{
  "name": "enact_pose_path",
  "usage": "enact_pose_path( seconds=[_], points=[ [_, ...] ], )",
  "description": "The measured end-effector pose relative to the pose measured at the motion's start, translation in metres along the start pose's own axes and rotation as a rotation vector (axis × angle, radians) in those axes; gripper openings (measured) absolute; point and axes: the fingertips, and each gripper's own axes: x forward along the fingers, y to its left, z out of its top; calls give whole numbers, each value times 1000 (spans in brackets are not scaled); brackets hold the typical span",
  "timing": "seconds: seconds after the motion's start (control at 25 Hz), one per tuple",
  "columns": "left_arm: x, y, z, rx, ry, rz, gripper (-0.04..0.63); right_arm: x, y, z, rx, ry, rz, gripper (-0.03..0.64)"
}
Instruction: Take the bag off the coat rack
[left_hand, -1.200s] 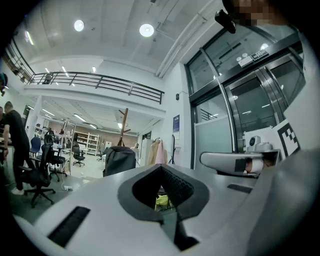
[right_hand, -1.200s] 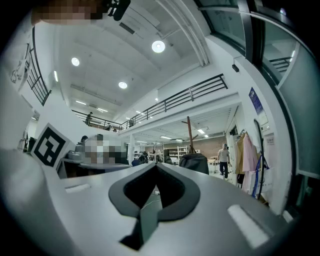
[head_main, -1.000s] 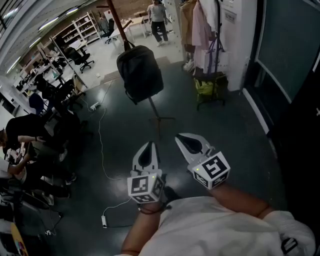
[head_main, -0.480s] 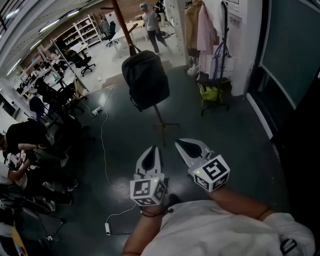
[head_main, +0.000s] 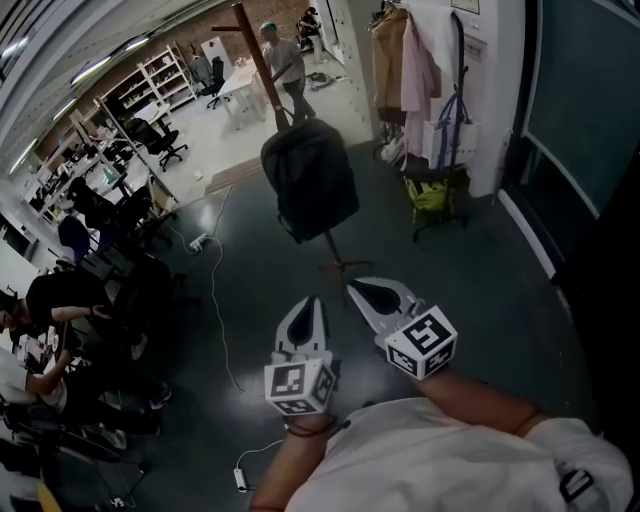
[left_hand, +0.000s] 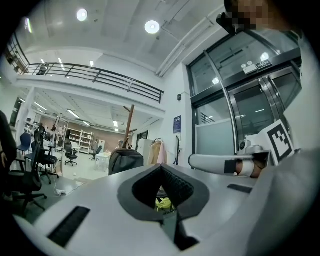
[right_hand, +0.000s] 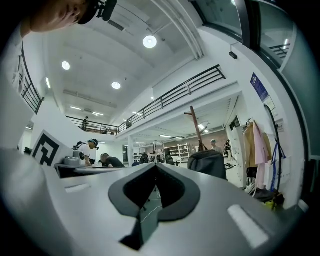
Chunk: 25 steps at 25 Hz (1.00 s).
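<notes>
The black backpack (head_main: 310, 180) hung on the wooden coat rack (head_main: 255, 45) in the upper middle of the frame, well apart from both grippers. Below it, the left gripper (head_main: 310, 301) and right gripper (head_main: 356, 287) had their jaws together, holding nothing. A clean removal would likely mean closing in, opening the jaws, and lifting the top strap off its peg.

- No lettering reads clearly anywhere right now.
- Blue wall sign (left_hand: 177, 124), at the left edge of the glass doors: pale print on it, perhaps a notice, too small to read.
</notes>
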Motion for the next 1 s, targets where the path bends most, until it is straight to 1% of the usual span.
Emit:
enact_pose_path(
  seconds=[0.2,0.52,0.68,0.84,1.0],
  points=[
    [-3,39,3,-3,-5,1,6,37,20,-3,-11,-1,17,3],
    [1,77,2,-20,-8,18,6,77,26,-11,-4,12,33,3],
    [12,91,3,-29,-1,36,6,94,18,-13,8,15,40,3],
    [26,100,2,-26,5,37,6,109,7,-12,16,15,43,3],
    [48,107,6,-22,4,43,6,125,-13,-7,0,7,40,3]
  ],
)
